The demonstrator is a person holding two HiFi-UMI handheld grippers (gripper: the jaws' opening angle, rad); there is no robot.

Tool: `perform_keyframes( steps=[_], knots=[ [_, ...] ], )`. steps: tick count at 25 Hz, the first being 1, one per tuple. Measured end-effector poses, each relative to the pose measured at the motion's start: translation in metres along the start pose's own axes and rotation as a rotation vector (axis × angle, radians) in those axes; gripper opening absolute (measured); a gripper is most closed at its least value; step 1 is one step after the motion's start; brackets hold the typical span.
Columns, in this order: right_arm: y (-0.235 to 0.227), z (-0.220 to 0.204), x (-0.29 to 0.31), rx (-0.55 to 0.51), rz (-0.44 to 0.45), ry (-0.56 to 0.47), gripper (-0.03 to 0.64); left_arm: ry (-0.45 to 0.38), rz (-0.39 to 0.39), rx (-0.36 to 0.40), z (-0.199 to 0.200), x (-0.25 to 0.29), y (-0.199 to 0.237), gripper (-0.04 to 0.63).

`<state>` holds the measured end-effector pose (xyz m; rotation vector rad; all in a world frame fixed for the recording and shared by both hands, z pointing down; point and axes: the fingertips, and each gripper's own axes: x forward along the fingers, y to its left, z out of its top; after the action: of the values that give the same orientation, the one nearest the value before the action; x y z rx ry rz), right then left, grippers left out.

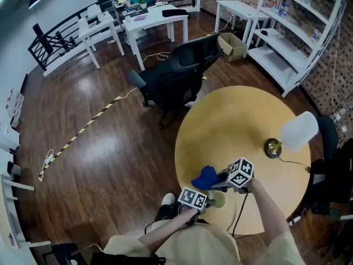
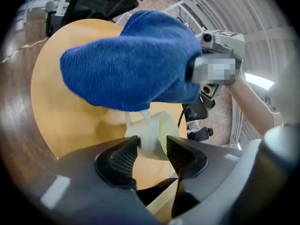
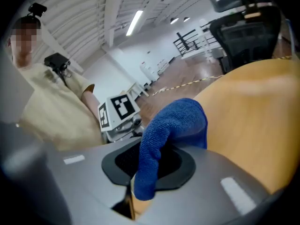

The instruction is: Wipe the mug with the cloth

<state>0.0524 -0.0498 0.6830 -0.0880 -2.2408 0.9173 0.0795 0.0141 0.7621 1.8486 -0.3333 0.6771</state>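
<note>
My left gripper (image 2: 150,156) is shut on a pale cream mug (image 2: 152,132), which sits between both pads, tilted, just over the near edge of the round wooden table (image 2: 70,121). A blue cloth (image 2: 131,64) hangs right above the mug and hides its far side. My right gripper (image 3: 147,165) is shut on that cloth (image 3: 176,125), which folds out over its jaws. In the head view, the mug (image 1: 218,199), the cloth (image 1: 205,177), the left gripper (image 1: 211,201) and the right gripper (image 1: 219,179) are bunched together at the table's near edge.
A desk lamp (image 1: 298,131) with a white shade and a brass base stands on the table (image 1: 237,120) to the right, its cord trailing. A black office chair (image 1: 176,76) stands at the table's far side. White shelves and desks line the back of the room.
</note>
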Motion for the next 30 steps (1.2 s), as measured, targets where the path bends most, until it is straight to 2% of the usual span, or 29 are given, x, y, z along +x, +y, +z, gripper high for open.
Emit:
perform_keyframes(
  steps=[2, 4, 7, 10, 14, 16, 18, 27, 30],
  knots=[
    [0.003, -0.012, 0.013, -0.057, 0.065, 0.076, 0.061, -0.029, 0.01, -0.037, 0.003, -0.001, 0.002, 0.18],
    [0.003, -0.025, 0.024, -0.069, 0.104, 0.132, 0.06, -0.056, 0.022, -0.061, 0.004, -0.001, 0.002, 0.167],
    [0.002, -0.036, 0.033, -0.077, 0.137, 0.149, 0.058, -0.086, 0.035, -0.087, 0.005, -0.002, 0.002, 0.156],
    [-0.002, -0.034, 0.033, -0.081, 0.132, 0.115, 0.058, -0.108, 0.048, -0.093, 0.006, -0.004, 0.002, 0.152],
    [-0.021, -0.026, 0.032, -0.055, 0.051, 0.079, 0.058, -0.115, 0.064, -0.078, 0.006, -0.005, 0.002, 0.146],
    [-0.032, -0.025, 0.033, -0.019, 0.019, 0.069, 0.058, -0.114, 0.068, -0.072, 0.006, -0.004, 0.002, 0.146],
    [-0.039, -0.024, 0.034, 0.027, 0.025, 0.062, 0.058, -0.113, 0.07, -0.07, 0.006, -0.003, 0.002, 0.146],
    [-0.055, -0.028, 0.035, 0.34, 0.16, -0.011, 0.058, -0.113, 0.084, -0.066, 0.006, -0.003, 0.0, 0.147],
    [-0.06, -0.031, 0.036, 0.472, 0.192, -0.046, 0.058, -0.132, 0.082, -0.085, 0.005, -0.004, 0.001, 0.147]
  ],
)
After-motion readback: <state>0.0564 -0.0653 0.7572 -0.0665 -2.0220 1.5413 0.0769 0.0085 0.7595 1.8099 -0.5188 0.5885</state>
